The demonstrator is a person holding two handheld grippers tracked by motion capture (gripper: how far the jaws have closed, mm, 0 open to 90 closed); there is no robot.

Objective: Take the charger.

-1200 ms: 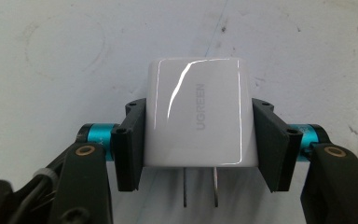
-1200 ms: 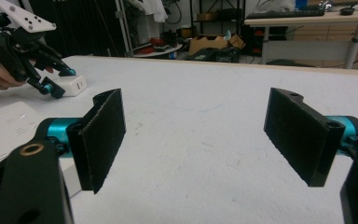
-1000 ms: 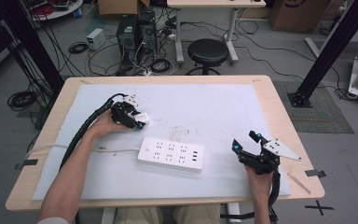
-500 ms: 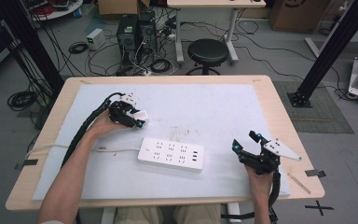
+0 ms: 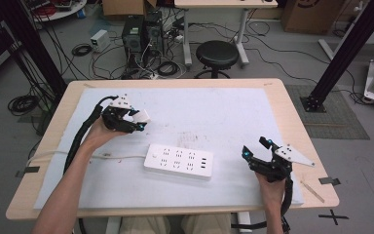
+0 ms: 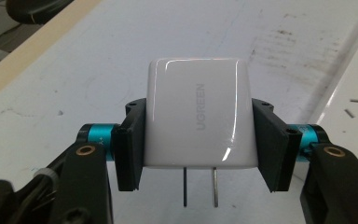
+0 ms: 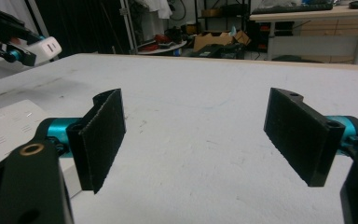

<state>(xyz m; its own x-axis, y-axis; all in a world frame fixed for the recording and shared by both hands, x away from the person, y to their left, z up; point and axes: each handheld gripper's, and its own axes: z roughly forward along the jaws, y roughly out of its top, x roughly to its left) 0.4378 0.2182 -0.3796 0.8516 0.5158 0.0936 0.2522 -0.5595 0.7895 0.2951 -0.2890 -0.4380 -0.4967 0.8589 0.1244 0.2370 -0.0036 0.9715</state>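
The left gripper (image 6: 198,154) is clamped on the white charger (image 6: 198,112) by its flat sides, held over the mat up-left of the power strip (image 5: 177,161). Looks light, rigid and glossy, so probably slippery; that side grip keeps the prongs free. The right gripper (image 7: 205,140) sits wide open, holding nothing.

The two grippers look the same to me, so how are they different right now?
The left gripper is shut on a white charger; the right gripper stands wide open with nothing between its jaws. The left gripper is held up over the far left of the mat; the right gripper sits near the mat's right edge, beyond the power strip. Both have black jaws and blue joints.
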